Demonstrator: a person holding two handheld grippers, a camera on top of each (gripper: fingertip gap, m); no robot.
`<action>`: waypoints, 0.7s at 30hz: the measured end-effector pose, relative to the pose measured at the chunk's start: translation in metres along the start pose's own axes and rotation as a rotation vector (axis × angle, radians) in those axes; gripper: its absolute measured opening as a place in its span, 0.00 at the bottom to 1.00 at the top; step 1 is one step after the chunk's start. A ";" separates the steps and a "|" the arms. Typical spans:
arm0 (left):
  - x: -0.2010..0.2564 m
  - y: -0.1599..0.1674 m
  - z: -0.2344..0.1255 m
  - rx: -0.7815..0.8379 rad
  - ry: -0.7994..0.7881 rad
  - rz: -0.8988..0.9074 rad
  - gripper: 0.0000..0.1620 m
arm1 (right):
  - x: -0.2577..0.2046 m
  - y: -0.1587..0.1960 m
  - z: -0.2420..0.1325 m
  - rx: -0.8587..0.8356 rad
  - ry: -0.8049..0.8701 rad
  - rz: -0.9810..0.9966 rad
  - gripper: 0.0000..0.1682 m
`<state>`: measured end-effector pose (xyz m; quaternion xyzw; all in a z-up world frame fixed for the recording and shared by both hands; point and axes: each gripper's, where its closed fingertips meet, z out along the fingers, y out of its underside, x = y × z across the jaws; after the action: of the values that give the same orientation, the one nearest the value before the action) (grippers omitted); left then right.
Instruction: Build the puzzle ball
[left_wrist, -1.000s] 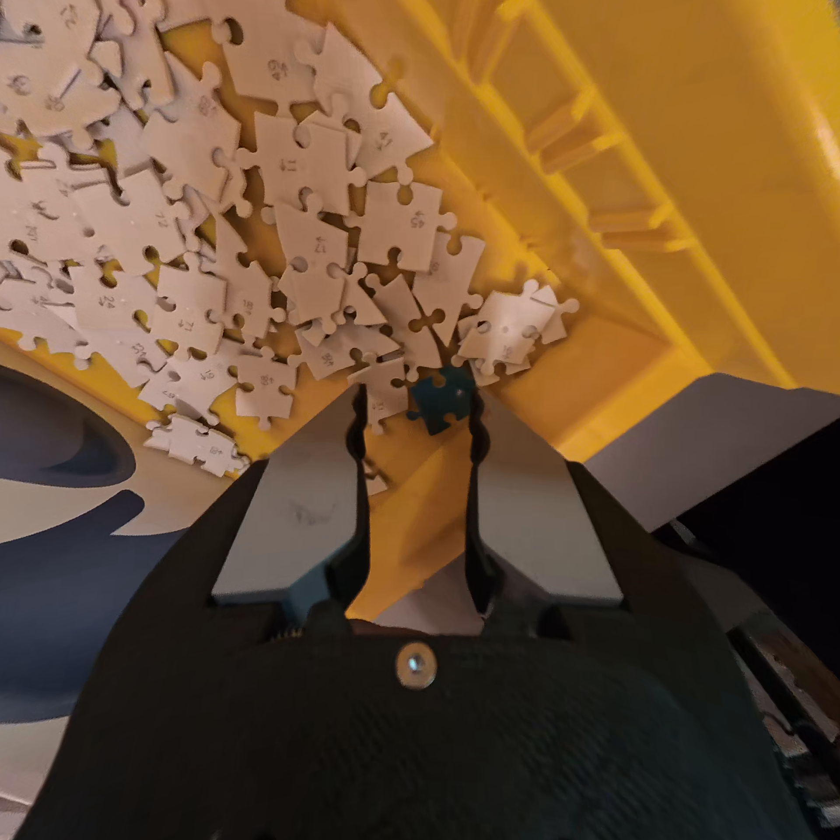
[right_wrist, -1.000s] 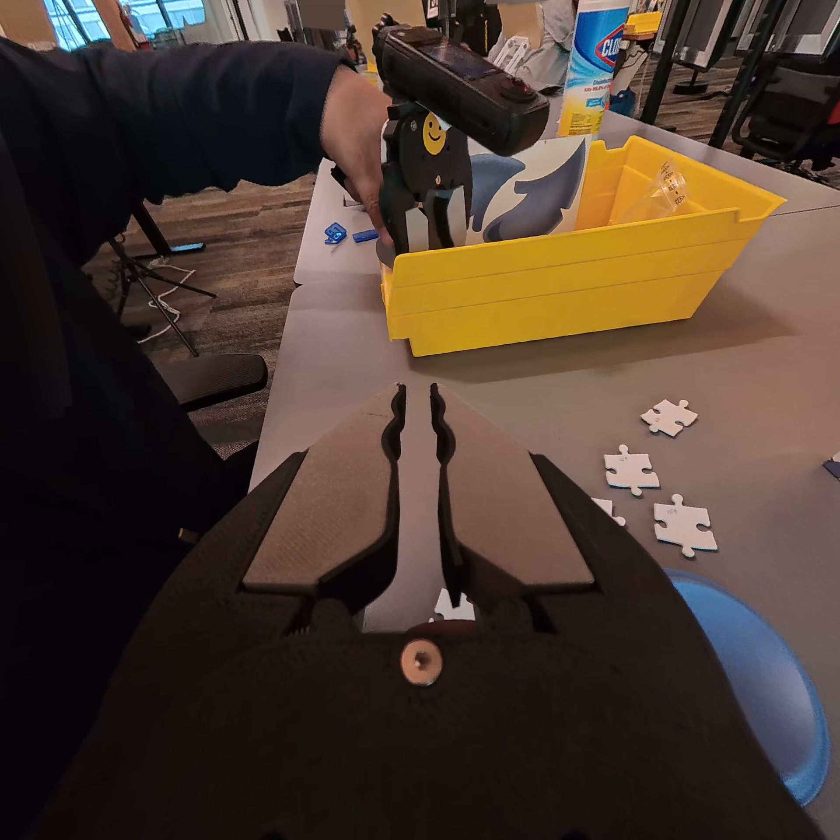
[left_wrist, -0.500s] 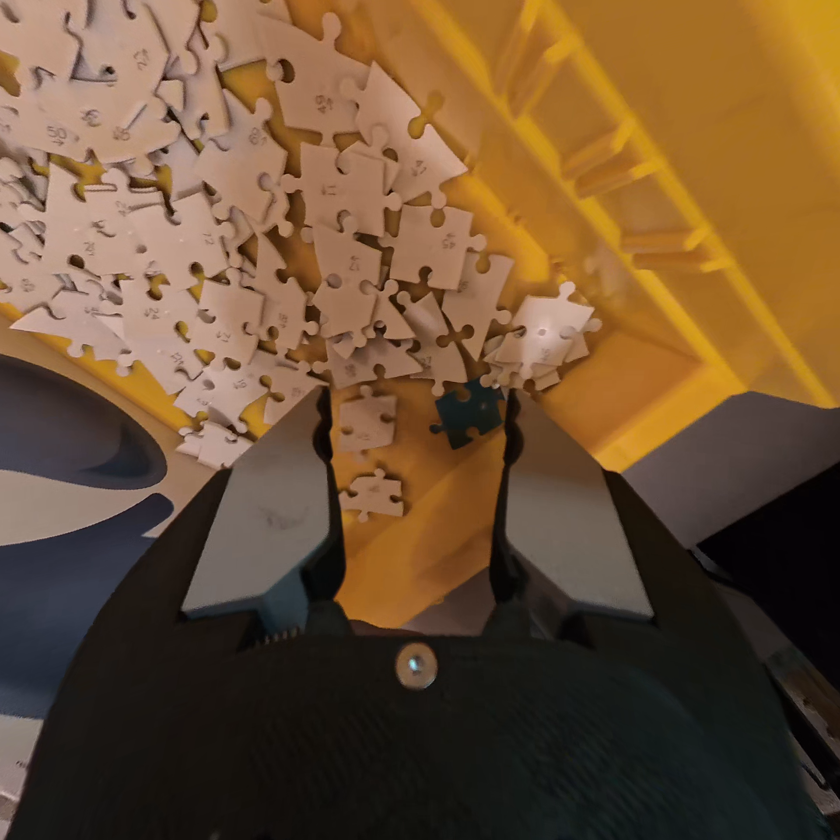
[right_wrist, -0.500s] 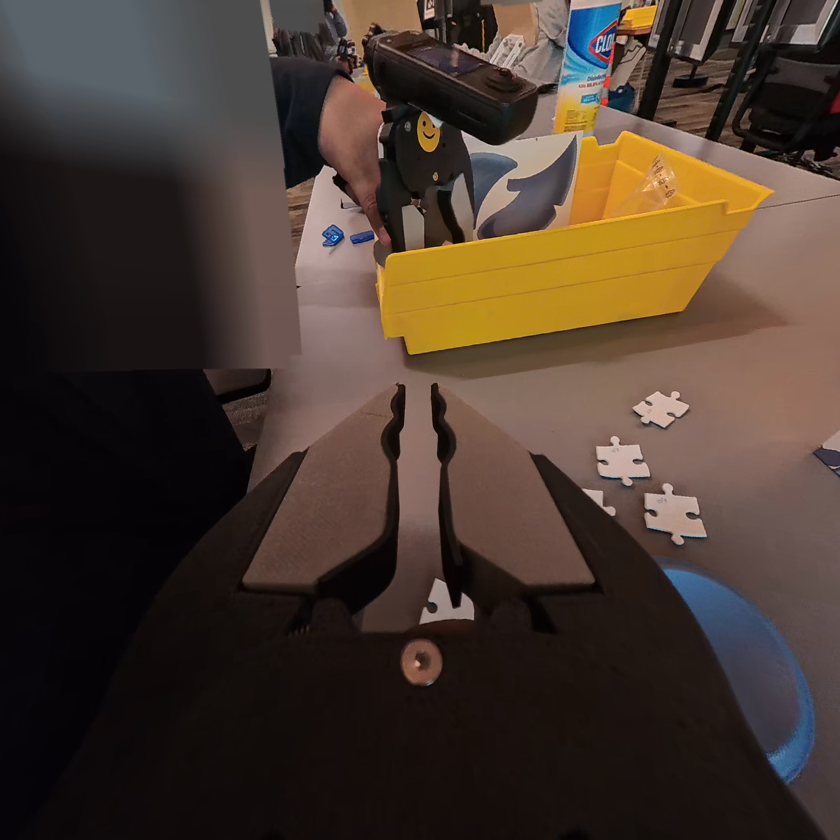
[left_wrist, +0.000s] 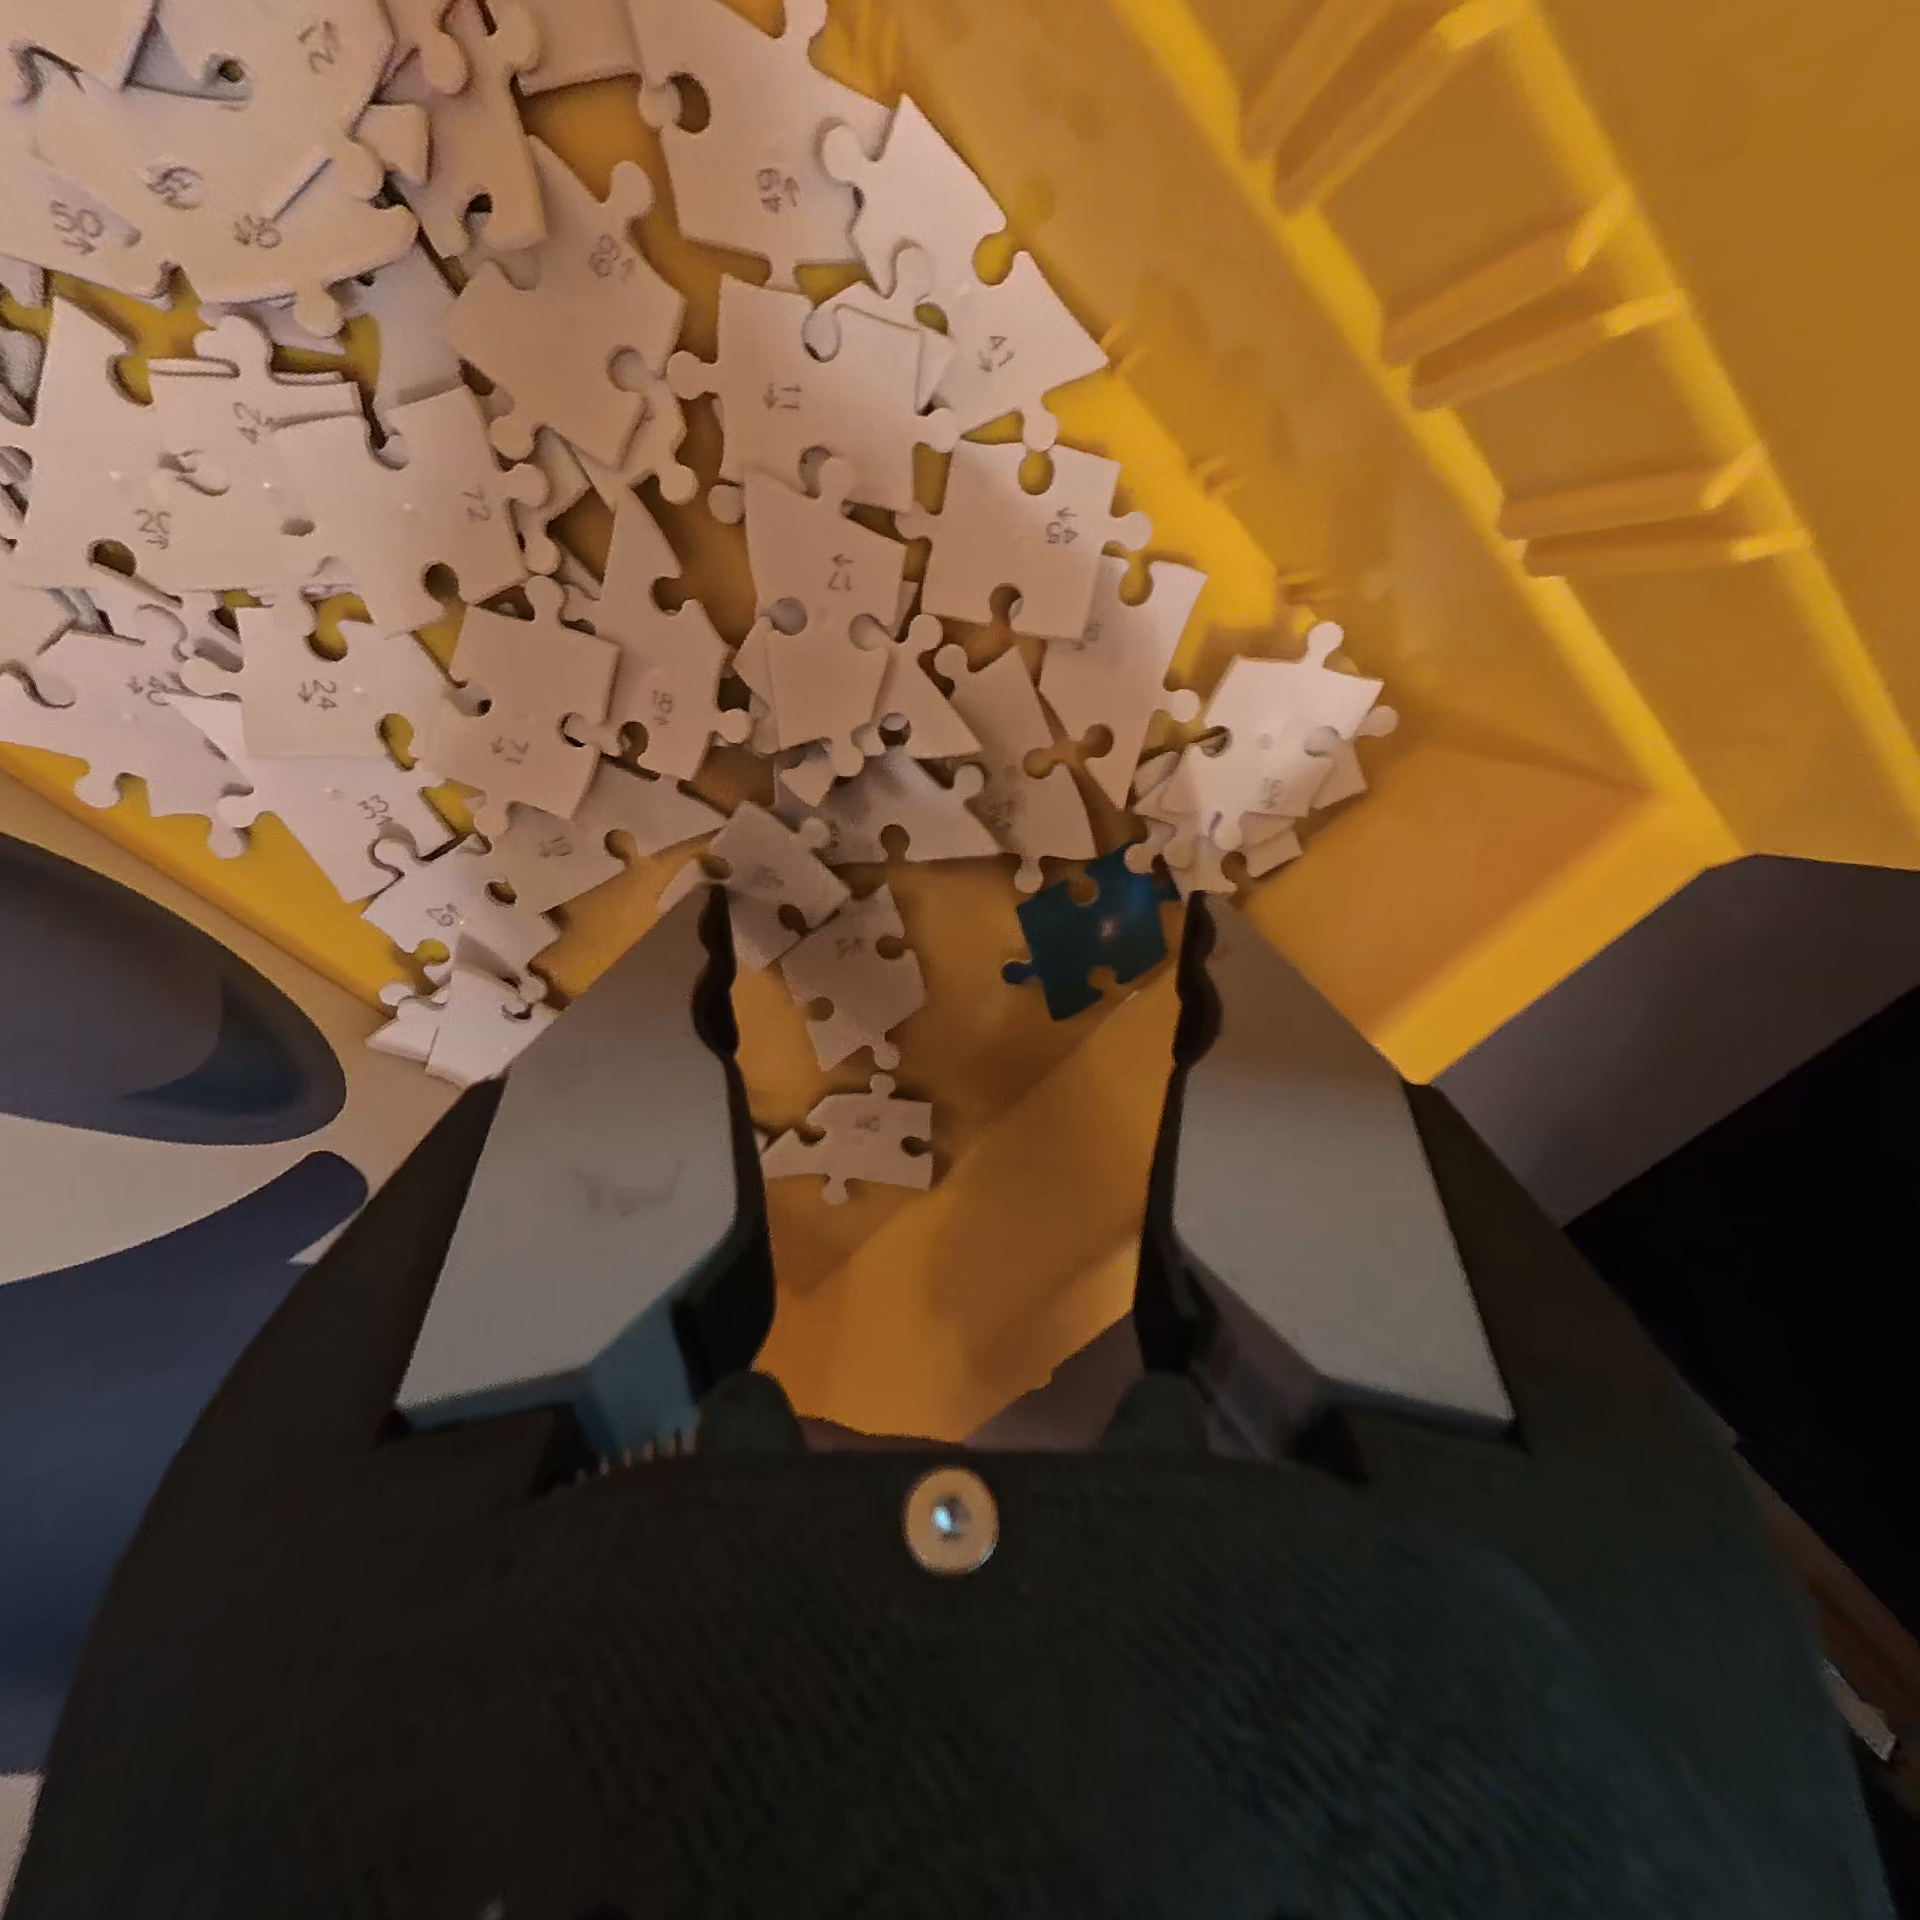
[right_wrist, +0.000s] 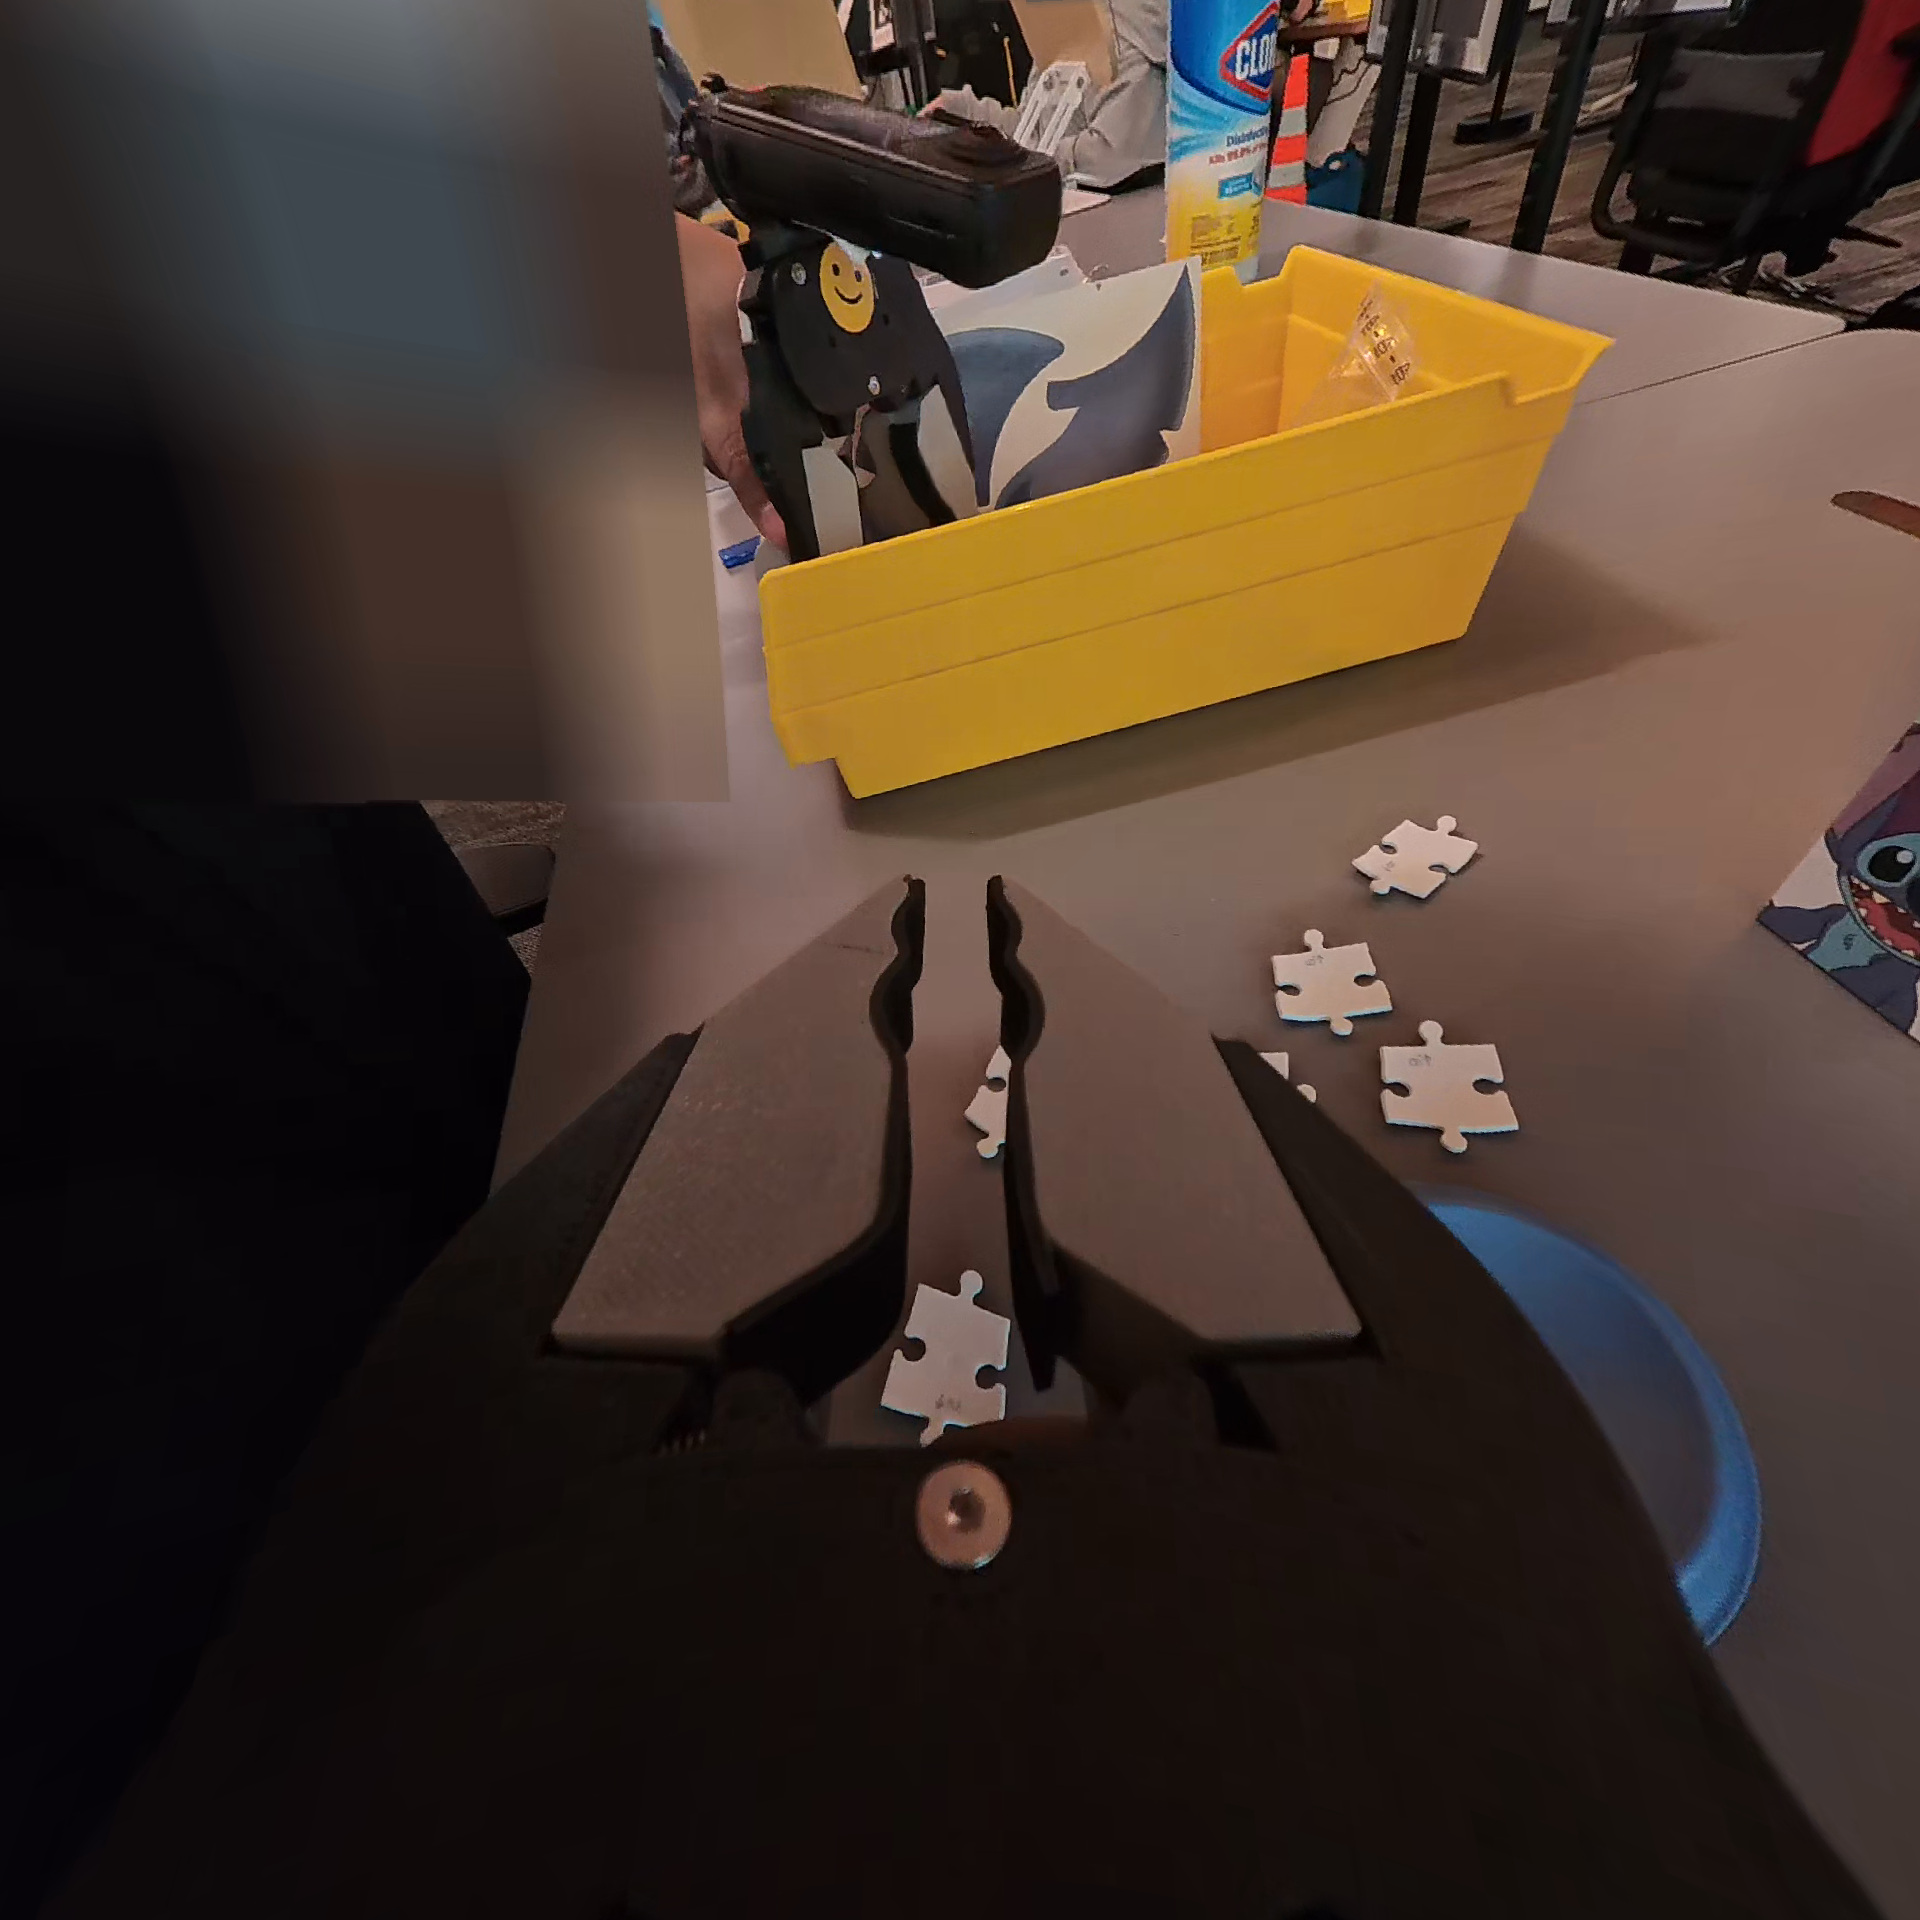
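Left gripper (left_wrist: 951, 914) is reaching into the yellow bin (left_wrist: 1558, 520), its jaws standing spread wide with nothing between them. Ahead of and left of the jaws, a heap of white puzzle pieces (left_wrist: 582, 499) is lying face down on the bin floor. Two loose white pieces (left_wrist: 857, 971) are lying in the gap between the jaws, nearer the left one. A single blue piece (left_wrist: 1091, 935) is sitting just inside the right jaw tip.

Right gripper (right_wrist: 954, 894) is hovering over the grey desk (right_wrist: 1143, 852), its jaws standing narrowly parted and gripping nothing. One white piece (right_wrist: 951, 1361) is showing on the desk between the jaws. Further white pieces (right_wrist: 1330, 982) are lying to the right of the jaws, with a blue dish (right_wrist: 1621, 1392) beside them.
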<state>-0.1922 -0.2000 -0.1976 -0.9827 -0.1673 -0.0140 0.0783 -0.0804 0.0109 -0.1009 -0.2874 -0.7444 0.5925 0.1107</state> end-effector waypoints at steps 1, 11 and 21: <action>0.001 0.000 0.000 -0.004 -0.007 0.001 0.51 | -0.001 -0.001 0.000 0.003 -0.001 -0.003 0.05; -0.002 0.012 -0.005 -0.098 -0.112 0.052 0.30 | -0.013 -0.015 -0.010 0.055 -0.007 -0.062 0.04; 0.003 0.015 0.000 -0.292 -0.065 0.111 0.42 | -0.018 -0.016 -0.012 0.062 -0.032 -0.057 0.05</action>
<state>-0.1848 -0.2131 -0.1994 -0.9913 -0.1113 -0.0022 -0.0704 -0.0644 0.0088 -0.0790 -0.2528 -0.7353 0.6164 0.1245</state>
